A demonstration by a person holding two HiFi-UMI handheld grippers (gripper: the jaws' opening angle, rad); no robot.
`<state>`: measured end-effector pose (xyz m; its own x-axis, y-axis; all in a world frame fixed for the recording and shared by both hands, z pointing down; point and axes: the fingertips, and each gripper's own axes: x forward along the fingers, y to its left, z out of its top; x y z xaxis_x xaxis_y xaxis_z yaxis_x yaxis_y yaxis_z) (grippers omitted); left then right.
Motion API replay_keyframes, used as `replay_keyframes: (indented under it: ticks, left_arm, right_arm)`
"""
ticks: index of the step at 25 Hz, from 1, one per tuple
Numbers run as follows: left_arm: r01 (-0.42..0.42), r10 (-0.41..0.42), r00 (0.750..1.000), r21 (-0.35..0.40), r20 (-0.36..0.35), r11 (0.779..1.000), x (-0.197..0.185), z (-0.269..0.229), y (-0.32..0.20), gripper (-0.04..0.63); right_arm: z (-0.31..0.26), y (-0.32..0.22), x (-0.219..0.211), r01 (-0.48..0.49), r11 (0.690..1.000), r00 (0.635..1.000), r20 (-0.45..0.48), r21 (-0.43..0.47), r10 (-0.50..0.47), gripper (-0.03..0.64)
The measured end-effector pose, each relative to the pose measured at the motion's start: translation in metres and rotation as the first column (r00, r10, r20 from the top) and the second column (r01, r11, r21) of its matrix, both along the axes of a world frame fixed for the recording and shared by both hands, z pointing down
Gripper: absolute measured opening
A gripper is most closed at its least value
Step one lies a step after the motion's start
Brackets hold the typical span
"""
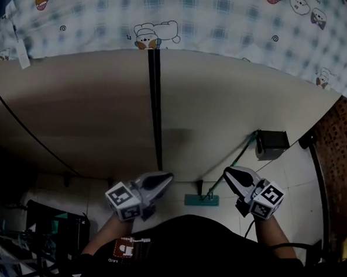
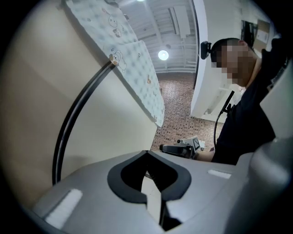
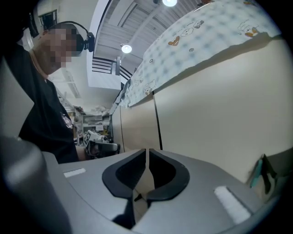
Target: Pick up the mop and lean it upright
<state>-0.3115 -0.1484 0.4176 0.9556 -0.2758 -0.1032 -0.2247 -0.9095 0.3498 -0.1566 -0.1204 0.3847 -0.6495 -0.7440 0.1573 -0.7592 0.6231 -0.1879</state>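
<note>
A broad beige bed panel (image 1: pixel 222 108) under a blue checked cartoon-print sheet (image 1: pixel 216 20) fills the head view. On the pale tiled floor (image 1: pixel 289 171) at its foot is a teal flat-headed mop (image 1: pixel 201 200), its thin handle slanting off toward a small black box (image 1: pixel 271 144). The mop looks light, with a stiff, smooth pole and a head that may swivel, so mid-handle seems the best hold. The left tool (image 1: pixel 166 178) and right tool (image 1: pixel 229 172) both have their jaws together, gripping nothing, and the right tool is just beside the handle.

Bedroom mock-up inside a hall: blue-checked cartoon-print bedsheet (image 1: pixel 228 18) over beige panelled bed base (image 1: pixel 234 103), white floor tiles (image 1: pixel 291 171), ribbed white ceiling (image 2: pixel 178 27), round ceiling lamp (image 2: pixel 163 55).
</note>
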Motion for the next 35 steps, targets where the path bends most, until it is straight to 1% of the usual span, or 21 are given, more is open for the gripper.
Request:
replay_keyframes:
  ticks: [2, 4, 7, 9, 13, 15, 17, 18, 20, 23, 25, 28, 32, 35]
  left_arm:
    - [-0.033, 0.033, 0.999, 0.002, 0.001, 0.999, 0.015, -0.004, 0.005, 0.000]
    - [-0.054, 0.054, 0.998, 0.015, 0.016, 0.998, 0.029, 0.002, 0.009, 0.000]
    - [-0.062, 0.061, 0.997, 0.024, 0.042, 0.998, 0.054, 0.008, 0.011, 0.000]
    - [-0.056, 0.055, 0.997, 0.019, 0.050, 0.998, 0.078, 0.002, 0.016, 0.000]
    - [-0.024, 0.021, 0.996, 0.037, 0.090, 0.999, 0.148, -0.008, 0.032, -0.001]
    - [0.011, -0.014, 0.995, 0.029, 0.097, 1.000, 0.188, -0.005, 0.038, 0.000]
    - [0.043, -0.044, 0.995, 0.013, 0.090, 0.999, 0.230, 0.002, 0.046, 0.000]
    - [0.049, -0.050, 0.995, 0.009, 0.090, 0.999, 0.252, 0.006, 0.050, 0.000]
    - [0.047, -0.047, 0.992, 0.007, 0.118, 0.999, 0.291, 0.014, 0.059, 0.000]
    - [0.045, -0.041, 0.986, -0.020, 0.162, 0.999, 0.332, 0.030, 0.061, 0.000]
    - [0.030, -0.023, 0.980, -0.035, 0.198, 0.999, 0.349, 0.043, 0.059, 0.002]
    - [-0.008, 0.017, 0.970, -0.038, 0.241, 0.999, 0.362, 0.064, 0.051, 0.002]
    - [-0.043, 0.051, 0.952, -0.033, 0.300, 0.999, 0.358, 0.088, 0.025, 0.009]
    - [-0.068, 0.074, 0.940, -0.031, 0.333, 0.997, 0.356, 0.107, 0.002, 0.053]
  right_arm:
    - [0.005, 0.006, 0.009, -0.020, 1.000, 1.000, -0.022, -0.017, 0.019, 0.040]
    - [0.005, 0.010, 0.021, -0.027, 1.000, 1.000, -0.010, -0.015, 0.027, 0.041]
    - [0.003, 0.011, 0.046, -0.036, 0.999, 0.999, 0.018, -0.003, 0.036, 0.041]
    - [0.002, 0.014, 0.069, -0.019, 1.000, 1.000, 0.015, 0.016, 0.018, 0.043]
    - [-0.001, 0.021, 0.129, 0.049, 0.998, 0.998, 0.024, 0.048, -0.051, 0.044]
    - [0.002, 0.028, 0.165, 0.080, 0.995, 0.997, -0.010, 0.056, -0.080, 0.044]
    - [0.001, 0.035, 0.198, 0.110, 0.992, 0.993, -0.038, 0.063, -0.108, 0.044]
    - [0.001, 0.038, 0.215, 0.126, 0.990, 0.991, -0.052, 0.065, -0.123, 0.044]
    - [0.003, 0.043, 0.243, 0.152, 0.987, 0.987, -0.062, 0.059, -0.148, 0.045]
    - [0.007, 0.047, 0.271, 0.172, 0.984, 0.985, -0.041, 0.046, -0.170, 0.046]
    - [0.009, 0.048, 0.283, 0.170, 0.985, 0.985, -0.020, 0.044, -0.169, 0.046]
    - [0.010, 0.044, 0.292, 0.142, 0.989, 0.990, 0.000, 0.045, -0.142, 0.048]
    - [0.008, 0.034, 0.286, 0.080, 0.996, 0.997, 0.019, 0.043, -0.081, 0.049]
    - [0.007, 0.029, 0.285, 0.033, 0.999, 0.999, 0.012, 0.034, -0.034, 0.052]
